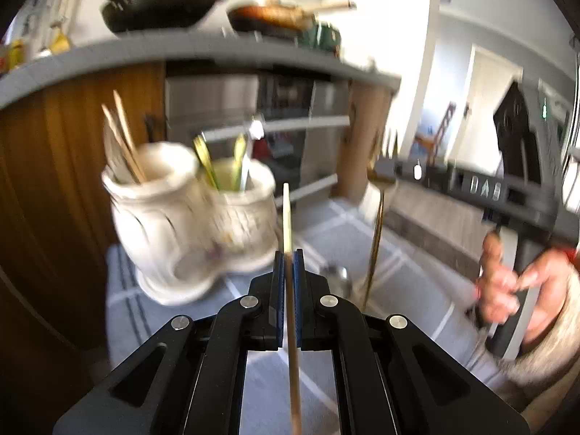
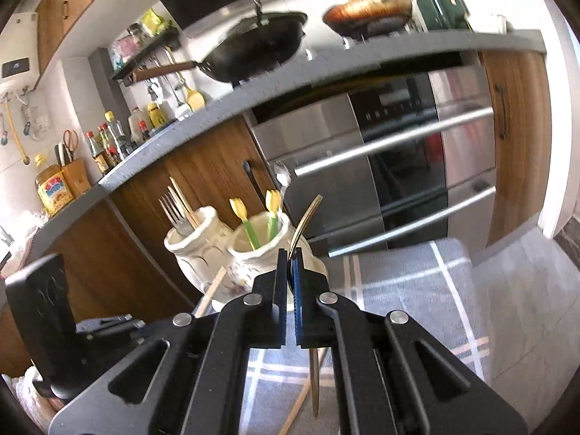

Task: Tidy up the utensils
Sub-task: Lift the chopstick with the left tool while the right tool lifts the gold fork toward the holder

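A white two-cup ceramic utensil holder [image 1: 188, 224] stands on a grey checked cloth [image 1: 406, 290]. Its left cup holds chopsticks and a fork, its right cup green-handled utensils. My left gripper [image 1: 289, 253] is shut on a wooden chopstick [image 1: 287, 217], upright, just right of the holder. My right gripper [image 2: 289, 253] is shut on a gold-coloured utensil [image 2: 304, 221], held upright close in front of the holder [image 2: 232, 253]; it shows in the left wrist view [image 1: 377, 239] too. The left gripper's chopstick [image 2: 212, 290] shows in the right wrist view.
A spoon [image 1: 337, 275] lies on the cloth behind the left gripper. A grey counter [image 2: 326, 76] with two pans, bottles and a knife block runs behind, over wooden cabinets and a steel oven [image 2: 398, 166].
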{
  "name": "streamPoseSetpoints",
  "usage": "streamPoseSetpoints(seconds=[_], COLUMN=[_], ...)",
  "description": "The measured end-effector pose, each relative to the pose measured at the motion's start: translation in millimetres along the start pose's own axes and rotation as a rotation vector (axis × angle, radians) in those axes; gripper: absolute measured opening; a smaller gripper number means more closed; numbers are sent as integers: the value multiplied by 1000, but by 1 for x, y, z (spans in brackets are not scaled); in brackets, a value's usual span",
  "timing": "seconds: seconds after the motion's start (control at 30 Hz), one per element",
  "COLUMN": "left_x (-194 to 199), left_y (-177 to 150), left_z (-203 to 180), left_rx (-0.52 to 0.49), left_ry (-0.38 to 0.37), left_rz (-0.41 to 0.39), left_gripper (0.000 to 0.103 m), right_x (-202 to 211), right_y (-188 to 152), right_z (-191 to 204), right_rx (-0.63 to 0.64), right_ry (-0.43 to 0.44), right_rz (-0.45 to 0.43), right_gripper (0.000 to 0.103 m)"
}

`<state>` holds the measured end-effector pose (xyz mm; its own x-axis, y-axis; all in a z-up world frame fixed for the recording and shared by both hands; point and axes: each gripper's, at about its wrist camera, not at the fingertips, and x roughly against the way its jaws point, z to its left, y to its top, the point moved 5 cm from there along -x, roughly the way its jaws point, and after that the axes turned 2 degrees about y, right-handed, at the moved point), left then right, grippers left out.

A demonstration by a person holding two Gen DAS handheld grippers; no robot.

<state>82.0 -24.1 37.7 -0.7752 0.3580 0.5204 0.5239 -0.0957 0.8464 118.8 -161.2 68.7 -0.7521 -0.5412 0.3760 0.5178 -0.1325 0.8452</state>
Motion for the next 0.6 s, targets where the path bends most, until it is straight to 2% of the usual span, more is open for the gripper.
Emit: streamPoseSetpoints(seconds=[0.2, 0.37, 0.43, 0.6], left_x=[34, 51, 54, 32], left_y=[40, 90, 104, 137], left_z=[29, 53, 63, 86], left_rx=[29, 48, 58, 67], left_ry=[51, 97, 122, 183], left_rz=[-192, -343, -389, -442], left_gripper=[5, 5, 5, 5], right_x=[4, -5, -9, -24], right_y=[24, 53, 62, 92], right_z=[21, 36, 39, 49], right_rx=[73, 91, 87, 61], right_ry=[-16, -2, 5, 46], right_rz=[-51, -79, -89, -107], right_gripper=[3, 3, 3, 3])
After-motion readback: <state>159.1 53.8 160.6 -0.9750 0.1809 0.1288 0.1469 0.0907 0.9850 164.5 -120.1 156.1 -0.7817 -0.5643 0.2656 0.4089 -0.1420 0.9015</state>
